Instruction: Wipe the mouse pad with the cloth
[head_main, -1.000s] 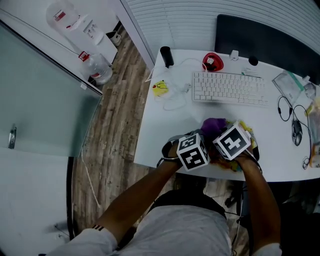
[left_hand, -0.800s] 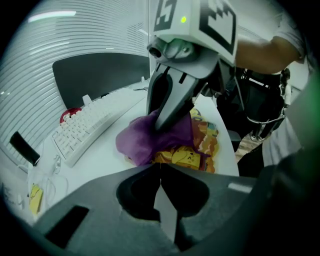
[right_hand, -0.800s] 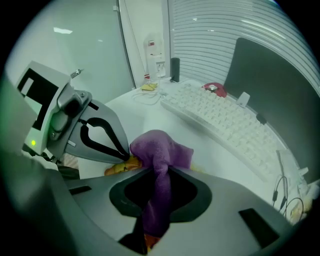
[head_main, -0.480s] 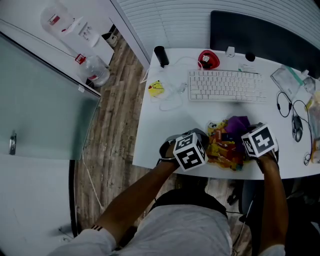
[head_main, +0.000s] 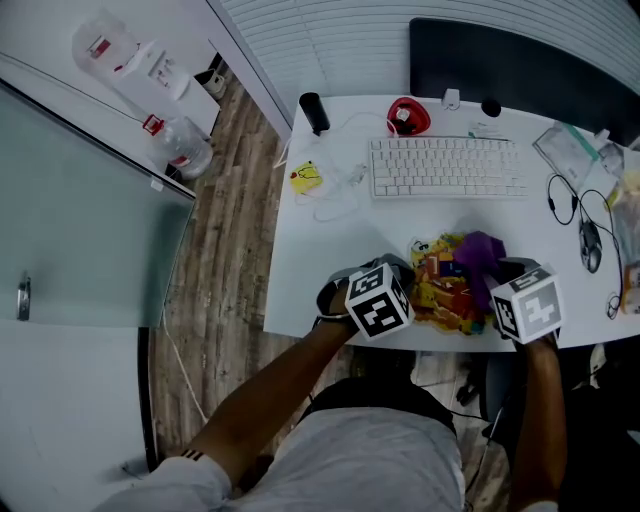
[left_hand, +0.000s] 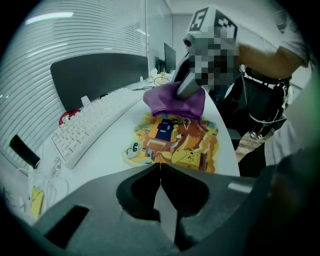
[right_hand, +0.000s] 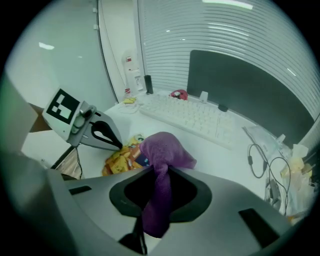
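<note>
Purple cloth meeting a cartoon-print mouse pad at the near edge of the worktop.

The right tool (right_hand: 159, 175) is clenching a purple cloth (right_hand: 162, 150), whose bunched top is resting on the right part of the mouse pad (head_main: 447, 290). The left tool (left_hand: 159, 169) is sitting with its jaws pressed together and its tips at the pad's left edge; whether they are nipping that edge is unclear. The mouse pad is lying flat on the white worktop (head_main: 330, 250), on the person's side of a white keyboard (head_main: 447, 167) and close to the front edge.
</note>
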